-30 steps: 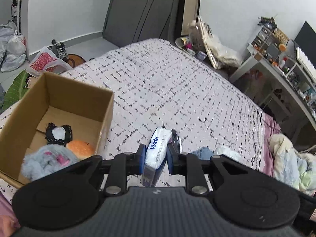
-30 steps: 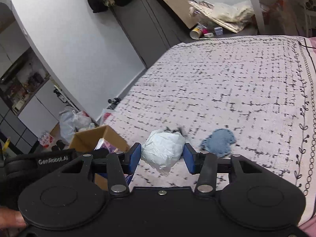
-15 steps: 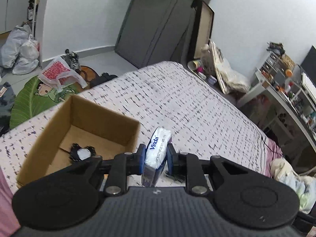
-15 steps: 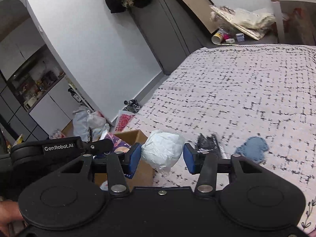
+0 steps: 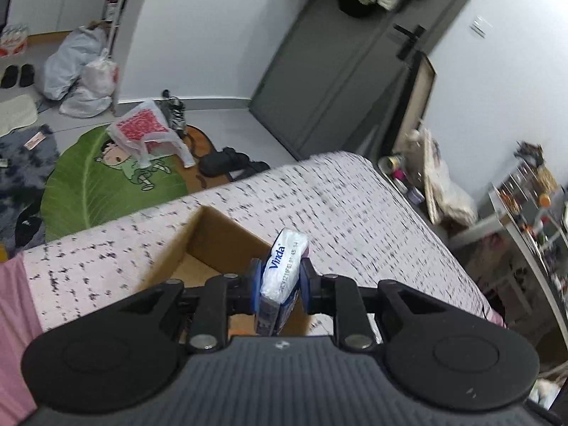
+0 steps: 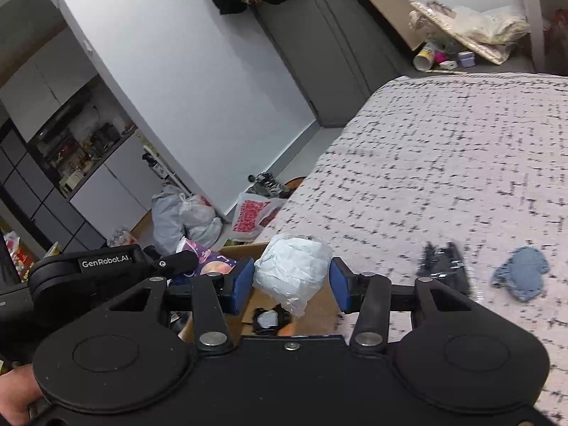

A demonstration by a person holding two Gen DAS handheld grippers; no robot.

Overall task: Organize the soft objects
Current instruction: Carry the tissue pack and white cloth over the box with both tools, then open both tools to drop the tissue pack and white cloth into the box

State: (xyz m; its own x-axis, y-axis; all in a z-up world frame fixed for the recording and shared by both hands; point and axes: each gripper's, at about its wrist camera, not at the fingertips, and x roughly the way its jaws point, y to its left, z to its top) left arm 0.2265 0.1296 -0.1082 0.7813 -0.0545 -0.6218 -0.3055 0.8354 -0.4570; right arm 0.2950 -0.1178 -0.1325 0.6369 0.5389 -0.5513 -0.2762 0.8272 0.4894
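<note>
Through the left wrist camera, we read "Vinda" in blue on the white tissue pack (image 5: pixel 284 268) clamped upright in our left claw (image 5: pixel 278 278), its blue pads pressed on both sides. The pack hangs over the open cardboard box (image 5: pixel 198 238), which sits near the edge of the bed (image 5: pixel 355 206), whose cover is pale with black dashes. Beyond the bed lie a green leaf-shaped rug (image 5: pixel 92 184), plastic bags (image 5: pixel 81 71) and a grey door (image 5: pixel 330 71).

Through the right wrist camera, "GenRobot.AI" is printed on the left claw (image 6: pixel 106 266) beside us. Our right claw (image 6: pixel 293 285) grips a crumpled white bundle (image 6: pixel 293 273), held above the cardboard box (image 6: pixel 319 309). On the bed (image 6: pixel 443 163) to the right lie a black item (image 6: pixel 442 259), blurred, and a blue cloth piece (image 6: pixel 522 273). A hand (image 6: pixel 16 390) shows at the lower left corner.
</note>
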